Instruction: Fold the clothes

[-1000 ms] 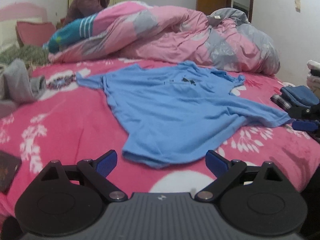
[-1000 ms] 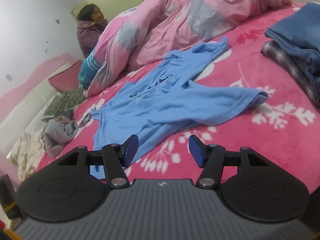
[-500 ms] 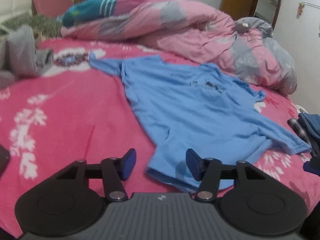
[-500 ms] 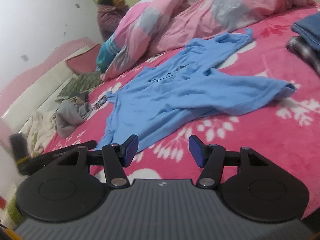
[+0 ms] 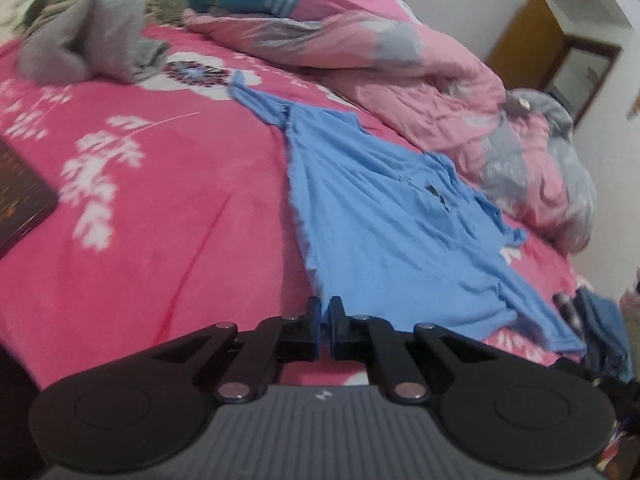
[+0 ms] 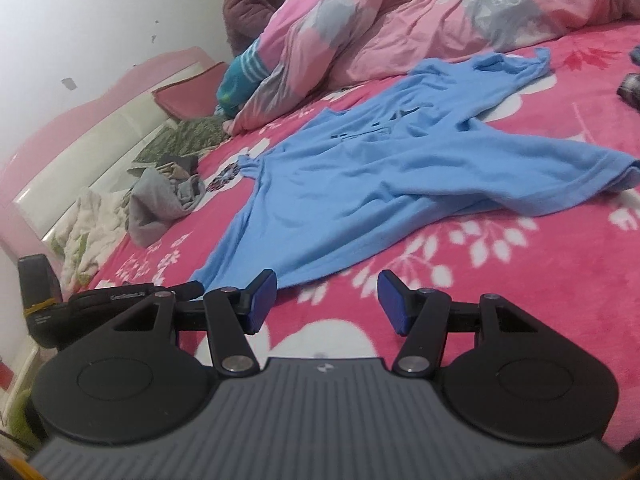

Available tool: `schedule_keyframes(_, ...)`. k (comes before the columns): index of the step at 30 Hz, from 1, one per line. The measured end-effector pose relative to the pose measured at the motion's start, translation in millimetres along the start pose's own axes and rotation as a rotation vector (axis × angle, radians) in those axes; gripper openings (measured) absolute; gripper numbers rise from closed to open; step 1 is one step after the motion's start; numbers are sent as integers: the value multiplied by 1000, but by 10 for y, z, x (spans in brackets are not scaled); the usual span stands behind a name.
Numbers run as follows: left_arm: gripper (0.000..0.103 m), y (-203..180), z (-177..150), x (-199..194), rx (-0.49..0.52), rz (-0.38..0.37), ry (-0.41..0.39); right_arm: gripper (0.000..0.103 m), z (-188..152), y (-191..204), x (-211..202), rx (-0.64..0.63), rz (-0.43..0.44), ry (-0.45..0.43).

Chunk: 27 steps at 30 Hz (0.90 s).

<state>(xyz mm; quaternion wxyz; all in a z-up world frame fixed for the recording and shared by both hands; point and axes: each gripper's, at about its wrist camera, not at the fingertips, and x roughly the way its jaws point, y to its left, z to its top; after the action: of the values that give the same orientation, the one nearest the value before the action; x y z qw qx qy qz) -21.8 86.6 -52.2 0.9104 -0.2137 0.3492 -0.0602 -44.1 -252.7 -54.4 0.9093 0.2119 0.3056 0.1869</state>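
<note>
A light blue T-shirt (image 5: 380,220) lies spread, a little rumpled, on the pink flowered bed cover (image 5: 140,220). My left gripper (image 5: 324,322) is shut on the shirt's near hem corner, its blue pads pressed together on the cloth edge. In the right wrist view the same shirt (image 6: 380,168) stretches away, one sleeve (image 6: 600,172) folded to the right. My right gripper (image 6: 326,300) stands open just above the cover, in front of the hem, holding nothing. The left gripper (image 6: 188,292) shows there at the hem's left corner.
A pink and grey quilt (image 6: 400,12) is heaped along the bed's far side. A grey garment (image 5: 92,40) is bunched at the left and a dark flat book (image 5: 20,204) lies near the edge. Folded dark clothes (image 5: 600,320) sit at the right. A person (image 6: 252,4) sits behind the quilt.
My left gripper has moved down to the shirt's near hem corner and shut on it. The right gripper has drifted left toward the hem and stays open.
</note>
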Motion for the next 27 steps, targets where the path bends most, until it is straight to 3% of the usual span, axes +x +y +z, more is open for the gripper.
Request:
schedule_keyframes(11,4,168,-42,-51,-96,11,13,56,-105,185,66,-11,97,34)
schedule_keyframes(14,4,201,-49,-55,-109,8,14,56,-141,368,104,-123,111,40)
schedule_keyframes(20,4,245,-43,-76,-122,-3,0,56,-302,928,296,-465,123,32)
schedule_keyframes(27,4,325,-1,-94,-159,-50,-5,56,-425,1303,569,-707,148,33)
